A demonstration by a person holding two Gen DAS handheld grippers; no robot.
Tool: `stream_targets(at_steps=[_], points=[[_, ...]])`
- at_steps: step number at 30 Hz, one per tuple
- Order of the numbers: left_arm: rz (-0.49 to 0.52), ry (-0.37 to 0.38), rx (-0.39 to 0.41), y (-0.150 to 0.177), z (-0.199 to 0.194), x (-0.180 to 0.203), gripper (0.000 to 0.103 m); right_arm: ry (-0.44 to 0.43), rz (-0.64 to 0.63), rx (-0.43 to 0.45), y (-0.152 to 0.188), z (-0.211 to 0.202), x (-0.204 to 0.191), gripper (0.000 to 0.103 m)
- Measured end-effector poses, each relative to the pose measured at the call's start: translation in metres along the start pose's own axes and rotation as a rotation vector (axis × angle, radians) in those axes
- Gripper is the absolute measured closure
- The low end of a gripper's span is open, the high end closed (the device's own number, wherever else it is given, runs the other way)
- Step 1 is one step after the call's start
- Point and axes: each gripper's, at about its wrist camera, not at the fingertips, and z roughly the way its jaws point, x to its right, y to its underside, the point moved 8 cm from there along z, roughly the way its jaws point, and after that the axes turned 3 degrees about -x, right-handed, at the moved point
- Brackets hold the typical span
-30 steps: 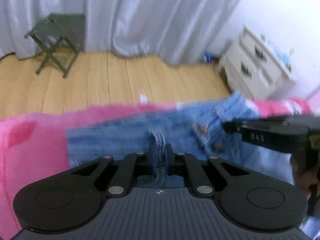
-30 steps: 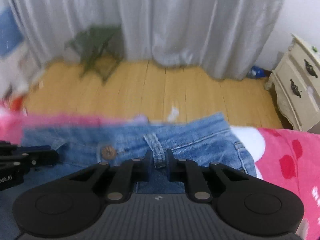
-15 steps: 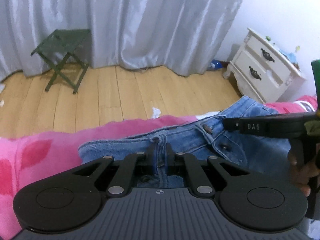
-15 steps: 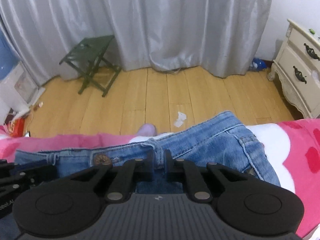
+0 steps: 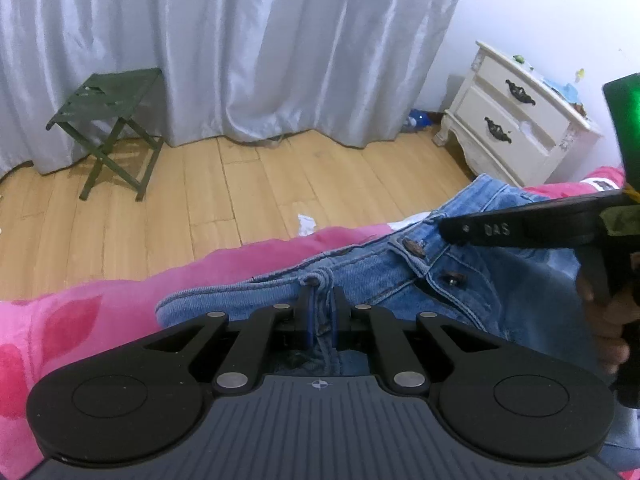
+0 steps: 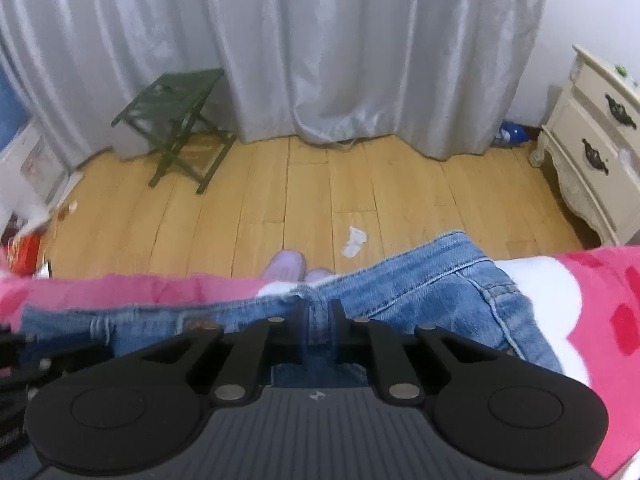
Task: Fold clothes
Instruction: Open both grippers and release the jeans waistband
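jeans waistband lies along the pink blanket edge, pinched by left tongs and right tongs.

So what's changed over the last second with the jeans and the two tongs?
Both tongs came down with the jeans: the waistband, blurred and raised a second ago, now lies lower over the pink blanket. Nothing was released. The left tongs stay shut on a belt loop, the right tongs on another loop. Stool and nightstand are unmoved.
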Motion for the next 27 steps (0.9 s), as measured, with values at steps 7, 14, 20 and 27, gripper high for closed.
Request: stream_targets(at_steps=[7,14,20,27], points=[[0.071,0.043,-0.006,0.002,-0.003,0.003,0.088,-0.027,0.065,0.029,0.001,-0.024,0.008,0.072],[-0.032,0.069,0.047,-0.001,-0.038,-0.013,0.061,-0.044,0.346,0.229,0.091,-0.178,0.096,0.046],[-0.004,0.066,0.105,0.014,-0.075,-0.003,0.056,0.155,0.578,0.164,0.25,-0.276,0.147,0.046],[0.21,0.181,0.027,0.062,-0.112,0.067,0.056,0.28,0.807,0.08,0.402,-0.332,0.129,0.046]])
